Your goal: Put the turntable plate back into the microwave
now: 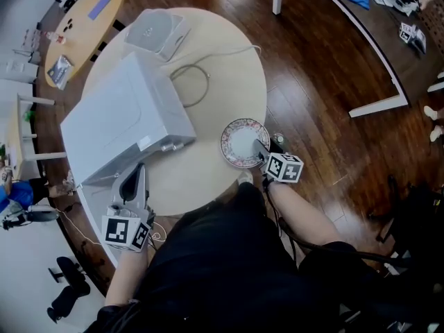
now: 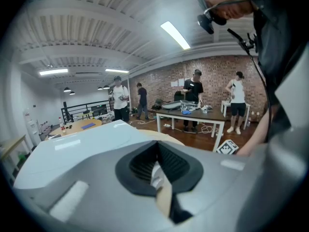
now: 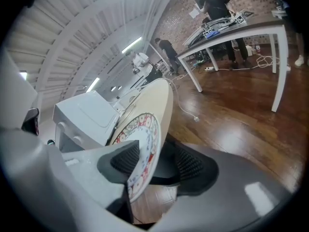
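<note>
Table (image 1: pixel 208 182): right gripper (image 1: pixel 259 148) angled down, fingers (image 3: pixel 193 167) astride plate (image 1: pixel 239 139) rim, unclamped; left gripper (image 1: pixel 136 179) clenched at microwave (image 1: pixel 125 127).

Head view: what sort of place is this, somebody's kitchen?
Likely a workshop or lab, not a kitchen: the microwave sits on a round table, and beyond stand a brick wall and a cluttered work table with people around.

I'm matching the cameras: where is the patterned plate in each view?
Head view: plate just right of centre.
Left gripper view: not in it.
Right gripper view: plate low centre, edge-on.
Shared landmark: white microwave, left of the plate in both.
</note>
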Available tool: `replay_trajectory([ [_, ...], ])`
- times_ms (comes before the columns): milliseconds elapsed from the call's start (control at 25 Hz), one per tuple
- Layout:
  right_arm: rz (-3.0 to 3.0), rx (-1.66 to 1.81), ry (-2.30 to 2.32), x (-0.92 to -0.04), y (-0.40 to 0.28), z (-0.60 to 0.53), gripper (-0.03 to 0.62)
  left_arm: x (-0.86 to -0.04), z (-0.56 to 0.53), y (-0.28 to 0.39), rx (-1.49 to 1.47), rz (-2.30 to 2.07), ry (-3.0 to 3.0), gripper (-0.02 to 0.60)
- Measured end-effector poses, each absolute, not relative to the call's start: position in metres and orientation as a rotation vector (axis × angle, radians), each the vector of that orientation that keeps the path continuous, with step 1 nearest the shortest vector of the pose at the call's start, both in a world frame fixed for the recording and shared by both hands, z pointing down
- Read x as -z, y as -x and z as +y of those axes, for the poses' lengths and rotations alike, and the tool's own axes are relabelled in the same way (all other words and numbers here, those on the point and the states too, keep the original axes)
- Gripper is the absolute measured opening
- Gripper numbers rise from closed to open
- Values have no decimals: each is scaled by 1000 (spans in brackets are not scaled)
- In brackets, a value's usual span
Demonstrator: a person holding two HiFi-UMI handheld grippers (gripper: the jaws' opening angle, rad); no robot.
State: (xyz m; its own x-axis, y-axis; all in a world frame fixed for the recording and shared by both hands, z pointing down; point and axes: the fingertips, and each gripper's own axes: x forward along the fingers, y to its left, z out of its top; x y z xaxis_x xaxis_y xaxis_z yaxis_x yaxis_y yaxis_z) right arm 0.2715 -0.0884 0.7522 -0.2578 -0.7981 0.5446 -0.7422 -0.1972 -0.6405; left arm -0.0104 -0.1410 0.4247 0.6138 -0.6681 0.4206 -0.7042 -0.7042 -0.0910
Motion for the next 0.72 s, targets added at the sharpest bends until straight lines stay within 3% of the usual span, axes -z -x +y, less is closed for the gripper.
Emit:
replay_trajectory([
  [200,1995,1451,1864,-747,-264,-91,139,-421,-137,20,-632,-1200,-2736,5],
  [720,1756,1513,1877,-742,-271,-77,95,-412,-133,56,-521,-1253,-2716,5],
])
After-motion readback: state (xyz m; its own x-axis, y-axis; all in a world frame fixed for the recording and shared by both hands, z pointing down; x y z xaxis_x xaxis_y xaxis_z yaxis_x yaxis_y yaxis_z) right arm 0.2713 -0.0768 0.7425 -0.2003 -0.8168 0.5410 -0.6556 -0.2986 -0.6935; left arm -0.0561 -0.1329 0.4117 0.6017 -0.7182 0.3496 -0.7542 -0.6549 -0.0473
